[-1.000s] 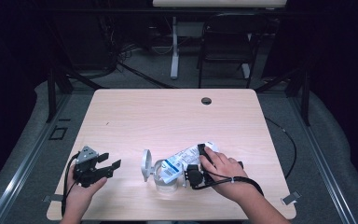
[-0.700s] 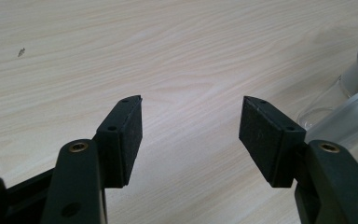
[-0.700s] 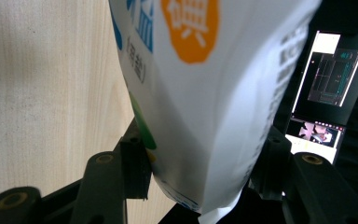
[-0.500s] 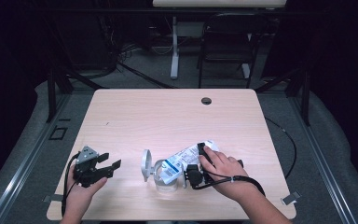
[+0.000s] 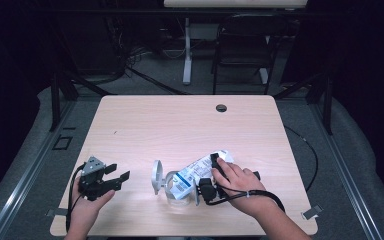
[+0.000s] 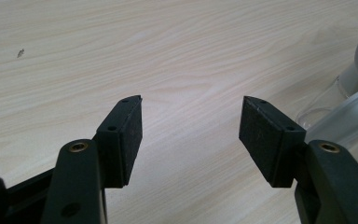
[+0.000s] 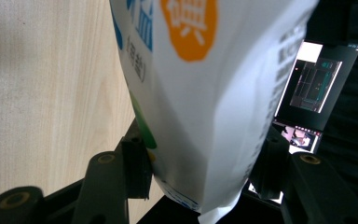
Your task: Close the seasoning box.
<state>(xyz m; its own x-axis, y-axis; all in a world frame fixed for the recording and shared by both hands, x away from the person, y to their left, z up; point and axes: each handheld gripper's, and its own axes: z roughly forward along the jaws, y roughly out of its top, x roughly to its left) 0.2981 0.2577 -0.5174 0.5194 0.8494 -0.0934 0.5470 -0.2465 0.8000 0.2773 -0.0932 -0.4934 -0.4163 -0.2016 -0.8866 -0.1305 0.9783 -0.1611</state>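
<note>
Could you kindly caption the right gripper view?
Right gripper clamps a white printed pouch above the pale wooden table.

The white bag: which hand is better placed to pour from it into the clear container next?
Right. The right tool is already clamped on the white bag above the clear container; the left tool is open, apart on the table.

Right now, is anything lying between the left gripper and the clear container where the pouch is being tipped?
Nothing visible. The left gripper has its jaws open over bare table, and the clear container lies just past it. The right gripper is shut on the white pouch at the container.
</note>
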